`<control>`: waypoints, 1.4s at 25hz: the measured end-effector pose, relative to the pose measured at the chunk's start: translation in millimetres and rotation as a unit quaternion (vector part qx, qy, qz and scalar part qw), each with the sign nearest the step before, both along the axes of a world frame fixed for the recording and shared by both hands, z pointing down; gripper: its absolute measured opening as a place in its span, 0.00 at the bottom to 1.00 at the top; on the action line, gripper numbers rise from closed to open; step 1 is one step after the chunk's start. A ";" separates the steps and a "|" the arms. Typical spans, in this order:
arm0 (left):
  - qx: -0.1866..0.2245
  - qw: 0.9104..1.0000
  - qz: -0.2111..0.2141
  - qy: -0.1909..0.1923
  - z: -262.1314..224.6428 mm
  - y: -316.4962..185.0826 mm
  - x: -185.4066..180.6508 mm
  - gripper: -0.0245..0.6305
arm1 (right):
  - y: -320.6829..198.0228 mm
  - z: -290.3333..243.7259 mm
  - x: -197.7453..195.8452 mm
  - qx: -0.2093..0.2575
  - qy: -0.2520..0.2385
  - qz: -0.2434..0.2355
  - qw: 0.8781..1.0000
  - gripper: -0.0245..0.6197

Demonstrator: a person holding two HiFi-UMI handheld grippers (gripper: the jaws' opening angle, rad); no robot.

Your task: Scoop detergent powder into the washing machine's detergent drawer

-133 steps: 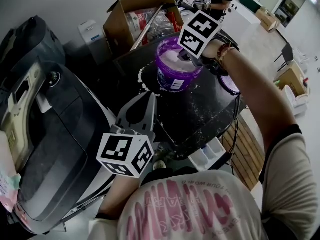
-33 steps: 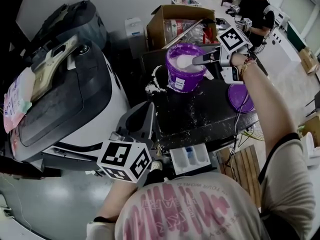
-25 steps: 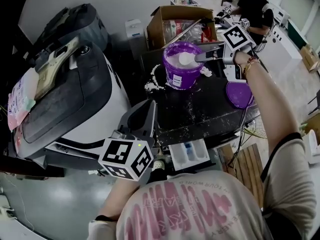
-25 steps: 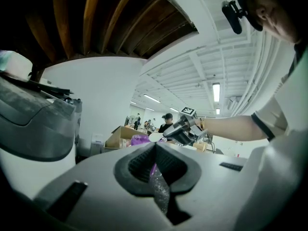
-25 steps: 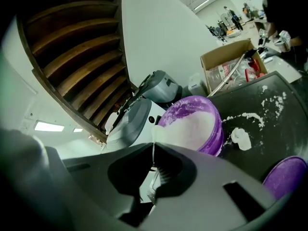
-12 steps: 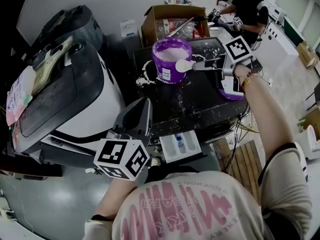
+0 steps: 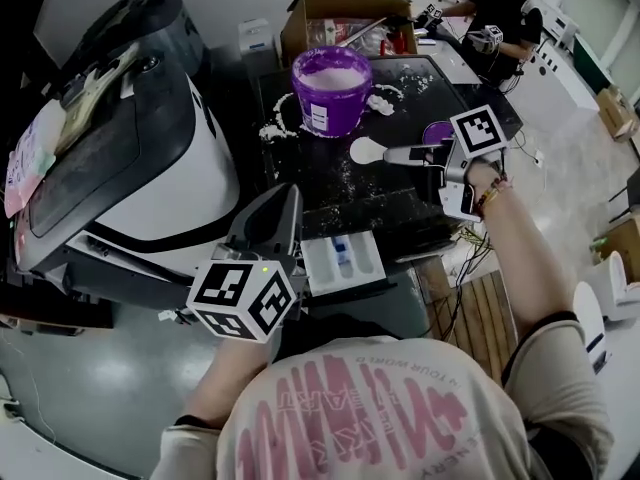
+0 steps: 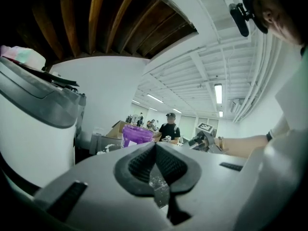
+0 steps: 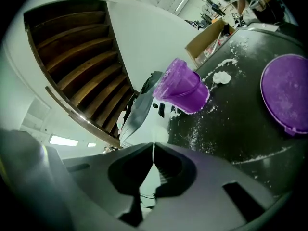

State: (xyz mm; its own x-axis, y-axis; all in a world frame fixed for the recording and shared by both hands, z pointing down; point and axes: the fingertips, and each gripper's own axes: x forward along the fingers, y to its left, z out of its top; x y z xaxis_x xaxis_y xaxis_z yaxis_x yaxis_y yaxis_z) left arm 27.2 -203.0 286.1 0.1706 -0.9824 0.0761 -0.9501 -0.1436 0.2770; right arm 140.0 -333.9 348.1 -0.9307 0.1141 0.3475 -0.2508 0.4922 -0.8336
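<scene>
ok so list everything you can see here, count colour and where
plastic powder tub: one, purple, far side of the black worktop
round lid: one, purple, flat on the worktop
plastic scoop: one, white, above the worktop
spilled powder: patches, white, around the tub
detergent drawer: one, white, open below the worktop's near edge
large appliance: one, white and black, left
cardboard box: one, brown, behind the tub
other person: one, dark top, far back
left gripper: grey, shut, empty
right gripper: grey, shut on the scoop
</scene>
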 end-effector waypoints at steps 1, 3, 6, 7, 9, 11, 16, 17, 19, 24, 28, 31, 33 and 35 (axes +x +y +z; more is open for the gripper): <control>-0.001 1.000 -0.002 0.004 2.2 1.7 2.5 0.04 | 4.2 4.9 2.8 -0.004 -0.001 0.000 1.000 0.04; -0.004 1.000 -0.005 0.009 6.2 5.6 7.4 0.04 | 12.0 14.9 7.6 -0.012 -0.001 -0.001 1.000 0.04; -0.012 1.000 -0.008 0.014 13.9 11.9 14.6 0.04 | 22.0 29.5 14.7 -0.028 -0.003 0.000 1.000 0.04; -0.017 1.000 -0.007 0.015 17.5 14.0 16.6 0.04 | 25.3 34.4 17.7 -0.034 -0.003 0.002 0.999 0.04; -0.027 0.999 -0.007 0.018 26.0 16.6 18.0 0.04 | 30.9 42.9 23.2 -0.042 0.000 0.006 0.999 0.04; -0.039 0.999 -0.007 0.023 36.5 17.6 16.9 0.04 | 36.2 48.7 26.9 -0.049 0.000 0.011 0.999 0.04; -0.075 0.997 0.009 0.026 62.9 16.7 12.0 0.04 | 53.9 59.2 28.8 -0.061 -0.010 0.031 0.998 0.04; -0.079 0.996 0.016 0.026 67.0 17.3 10.7 0.04 | 59.5 62.5 27.7 -0.064 -0.011 0.036 0.997 0.04; -0.083 0.996 0.033 0.028 73.5 19.7 6.4 0.04 | 71.3 70.9 23.2 -0.070 -0.009 0.047 0.996 0.04; -0.108 0.992 0.057 0.029 91.1 34.5 -23.0 0.04 | 106.4 89.2 8.0 -0.097 -0.016 0.090 0.991 0.04; -0.118 0.990 0.076 0.028 100.3 45.3 -40.6 0.04 | 132.0 95.6 2.8 -0.114 -0.026 0.131 0.984 0.04; -0.122 0.987 0.096 0.027 107.3 52.4 -43.9 0.04 | 147.0 97.8 2.5 -0.127 -0.041 0.165 0.977 0.04; -0.127 0.985 0.110 0.027 112.4 57.4 -42.8 0.04 | 155.3 97.3 2.5 -0.142 -0.061 0.190 0.970 0.04; -0.130 0.983 0.125 0.026 117.1 62.6 -40.4 0.04 | 162.4 96.6 3.3 -0.158 -0.080 0.214 0.961 0.04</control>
State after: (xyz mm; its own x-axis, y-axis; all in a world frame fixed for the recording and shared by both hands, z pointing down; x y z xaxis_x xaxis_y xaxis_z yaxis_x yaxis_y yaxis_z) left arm -13.2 -140.4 403.2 0.4147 -0.8575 0.3046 -0.8776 -0.2884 0.3830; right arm 143.4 -171.6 444.7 -0.9543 -0.2154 0.2072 -0.2305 0.0890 -0.9690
